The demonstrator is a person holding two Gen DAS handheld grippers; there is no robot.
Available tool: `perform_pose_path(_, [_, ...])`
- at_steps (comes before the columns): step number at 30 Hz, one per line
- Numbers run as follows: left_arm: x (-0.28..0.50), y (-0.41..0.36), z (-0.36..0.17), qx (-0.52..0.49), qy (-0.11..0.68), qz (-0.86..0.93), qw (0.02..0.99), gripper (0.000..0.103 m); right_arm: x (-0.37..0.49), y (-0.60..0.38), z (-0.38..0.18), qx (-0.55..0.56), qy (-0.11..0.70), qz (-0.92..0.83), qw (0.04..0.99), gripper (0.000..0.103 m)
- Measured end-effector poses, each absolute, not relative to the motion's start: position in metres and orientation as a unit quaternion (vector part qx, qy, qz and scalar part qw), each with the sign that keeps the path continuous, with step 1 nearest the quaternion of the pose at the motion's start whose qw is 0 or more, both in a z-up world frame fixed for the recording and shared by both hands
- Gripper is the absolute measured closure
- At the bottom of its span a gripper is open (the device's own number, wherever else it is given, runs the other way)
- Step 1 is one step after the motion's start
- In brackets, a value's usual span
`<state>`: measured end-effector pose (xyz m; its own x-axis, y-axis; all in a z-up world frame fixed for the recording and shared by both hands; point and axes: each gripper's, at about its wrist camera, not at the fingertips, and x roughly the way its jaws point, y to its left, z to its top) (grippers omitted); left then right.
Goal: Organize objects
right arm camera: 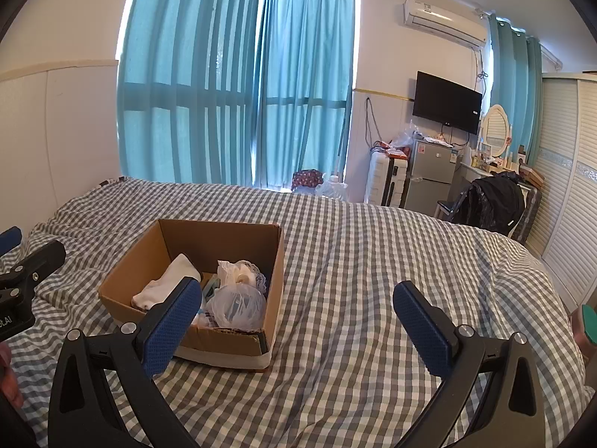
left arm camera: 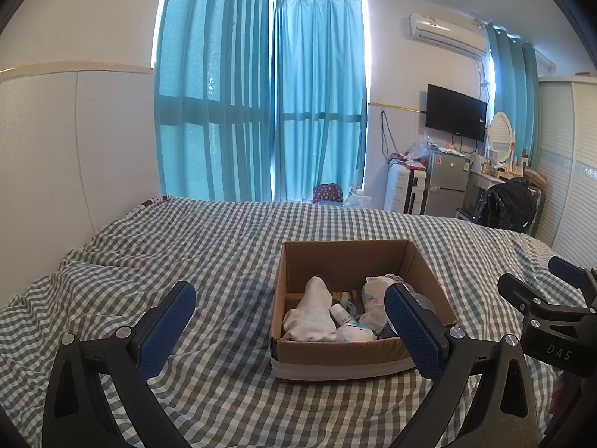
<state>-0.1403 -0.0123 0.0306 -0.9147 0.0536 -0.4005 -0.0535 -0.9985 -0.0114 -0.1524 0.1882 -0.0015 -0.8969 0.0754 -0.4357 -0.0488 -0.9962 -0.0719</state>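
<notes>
An open cardboard box sits on the checked bed cover. It holds white socks, a small white tube, a clear plastic bag and other small items. My left gripper is open and empty, held above the bed just in front of the box. My right gripper is open and empty, to the right of the box. The right gripper also shows at the right edge of the left wrist view.
The bed fills the foreground, with a white headboard wall at the left. Blue curtains hang behind. A small fridge, suitcase, TV, chair with a black bag and wardrobe stand at the right.
</notes>
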Motion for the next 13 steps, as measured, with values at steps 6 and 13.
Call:
perform_pose_path(6, [-0.1399,-0.012,0.0307,-0.204,0.0,0.979,0.027,0.0,-0.1528,0.188,-0.0024,-0.226,-0.03,0.973,0.032,0.0])
perform_pose_path(13, [-0.1379,-0.0112,0.0305,-0.197,0.01,0.98,0.025,0.0,-0.1539,0.1869,-0.0057,-0.229,-0.029,0.972,0.033,0.0])
